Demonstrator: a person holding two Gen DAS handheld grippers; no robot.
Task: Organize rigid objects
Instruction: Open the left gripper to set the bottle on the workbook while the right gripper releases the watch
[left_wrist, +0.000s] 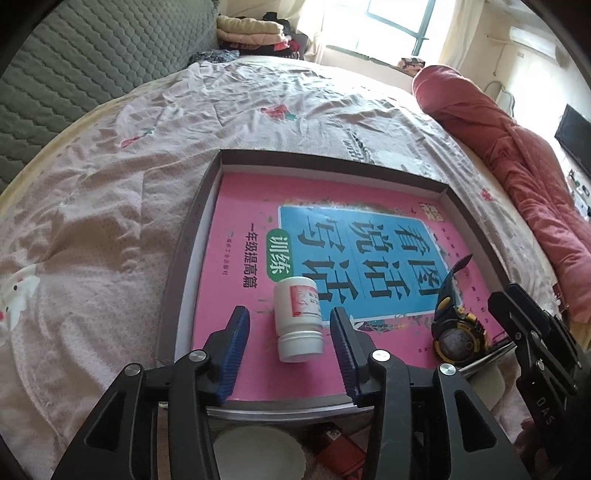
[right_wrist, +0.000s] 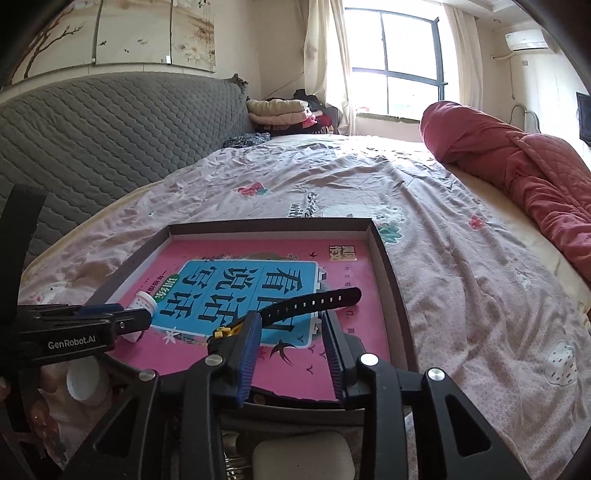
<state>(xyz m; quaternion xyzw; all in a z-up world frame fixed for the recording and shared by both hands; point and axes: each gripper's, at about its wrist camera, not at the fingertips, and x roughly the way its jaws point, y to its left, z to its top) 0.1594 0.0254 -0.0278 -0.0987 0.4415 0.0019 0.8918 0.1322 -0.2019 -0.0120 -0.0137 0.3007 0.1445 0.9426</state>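
A shallow brown box (left_wrist: 207, 181) (right_wrist: 391, 280) lies on the bed with a pink book (left_wrist: 243, 229) (right_wrist: 369, 266) inside. A white pill bottle (left_wrist: 298, 318) (right_wrist: 142, 301) lies on the book, between the open fingers of my left gripper (left_wrist: 290, 325), untouched. A black and yellow watch (left_wrist: 458, 332) lies on the book at the right; its strap (right_wrist: 314, 301) reaches past my right gripper (right_wrist: 290, 325), which is open and empty just above it. The left gripper (right_wrist: 122, 315) also shows in the right wrist view.
The bed has a pink patterned sheet (left_wrist: 110, 206) (right_wrist: 480, 295). A red quilt (left_wrist: 517, 155) (right_wrist: 517, 158) lies along the right. A grey padded headboard (right_wrist: 110, 140) stands left. A white lid (left_wrist: 258, 454), a red item (left_wrist: 340, 450) and a white case (right_wrist: 303, 461) lie near the box's near edge.
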